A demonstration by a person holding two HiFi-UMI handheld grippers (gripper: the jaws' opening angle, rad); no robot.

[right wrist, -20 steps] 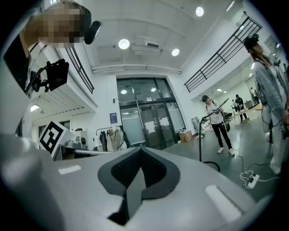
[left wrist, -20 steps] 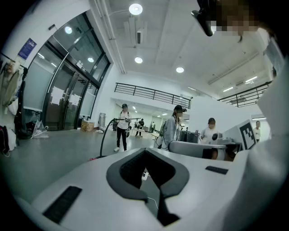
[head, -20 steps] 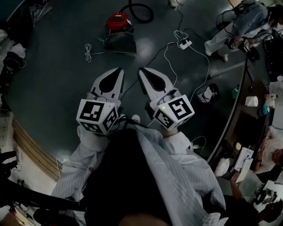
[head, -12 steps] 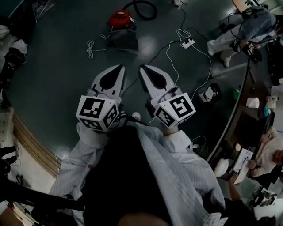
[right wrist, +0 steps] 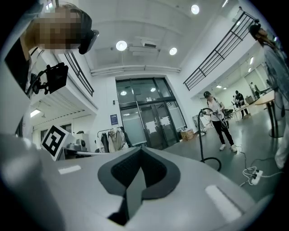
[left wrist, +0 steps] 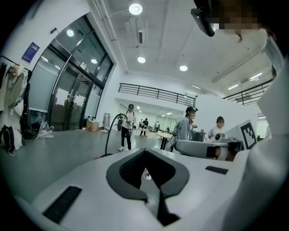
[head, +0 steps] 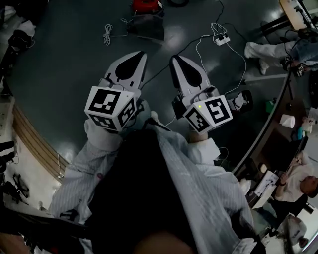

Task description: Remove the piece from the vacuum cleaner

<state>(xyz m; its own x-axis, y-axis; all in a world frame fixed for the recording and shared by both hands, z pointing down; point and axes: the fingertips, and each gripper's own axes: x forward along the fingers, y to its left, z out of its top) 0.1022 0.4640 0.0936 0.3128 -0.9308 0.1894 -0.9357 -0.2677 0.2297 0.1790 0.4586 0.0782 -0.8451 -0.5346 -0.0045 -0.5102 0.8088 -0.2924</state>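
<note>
The red vacuum cleaner [head: 145, 5] lies on the dark floor, cut off by the top edge of the head view, with a dark grey part [head: 147, 26] just in front of it. Its black hose [left wrist: 109, 131] arches up in the left gripper view, and the hose [right wrist: 202, 135] also shows in the right gripper view beside a standing person [right wrist: 217, 122]. My left gripper [head: 140, 55] and right gripper [head: 177, 60] are held side by side in the air, well short of the vacuum. Both are shut and empty.
A coiled white cord [head: 107, 33] lies left of the vacuum. A white power strip [head: 222, 39] with trailing cables lies to the right. A person [head: 278, 47] crouches at the right by a curved counter [head: 271, 116]. Glass doors [right wrist: 153, 119] stand far off.
The whole scene has slid upward in the head view, so the vacuum now sits at the top edge. Both grippers stay shut, side by side, and sit higher in the frame.
</note>
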